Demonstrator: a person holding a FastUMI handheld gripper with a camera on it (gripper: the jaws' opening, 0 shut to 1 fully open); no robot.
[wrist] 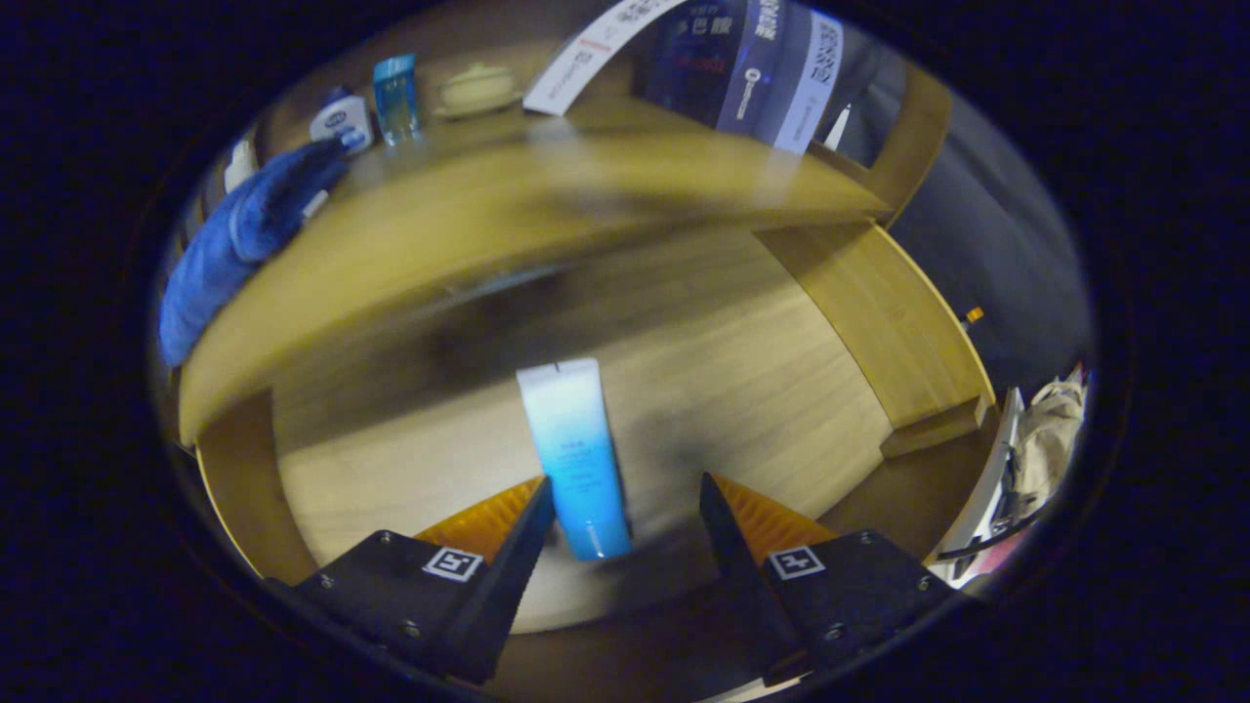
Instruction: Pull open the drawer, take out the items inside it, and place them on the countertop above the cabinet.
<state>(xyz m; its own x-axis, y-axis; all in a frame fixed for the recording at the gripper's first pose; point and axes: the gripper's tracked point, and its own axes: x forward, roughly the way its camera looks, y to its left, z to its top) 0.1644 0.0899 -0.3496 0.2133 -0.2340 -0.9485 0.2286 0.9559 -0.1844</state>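
Note:
The wooden drawer (830,410) stands pulled open beneath the countertop (508,205). On its floor lies a blue-and-white tube (576,459), long axis pointing away from me. My gripper (625,508) hovers over the drawer with its fingers open. The tube's near end lies between the fingertips, close to the left finger and apart from the right one. Neither finger presses on it.
On the countertop lie a blue cloth (244,234), a white-and-blue jar (342,119), a clear blue cup (396,96) and a pale lidded dish (479,88). A dark box with white labels (742,68) stands further right. The drawer's right wall (889,322) rises beside the fingers.

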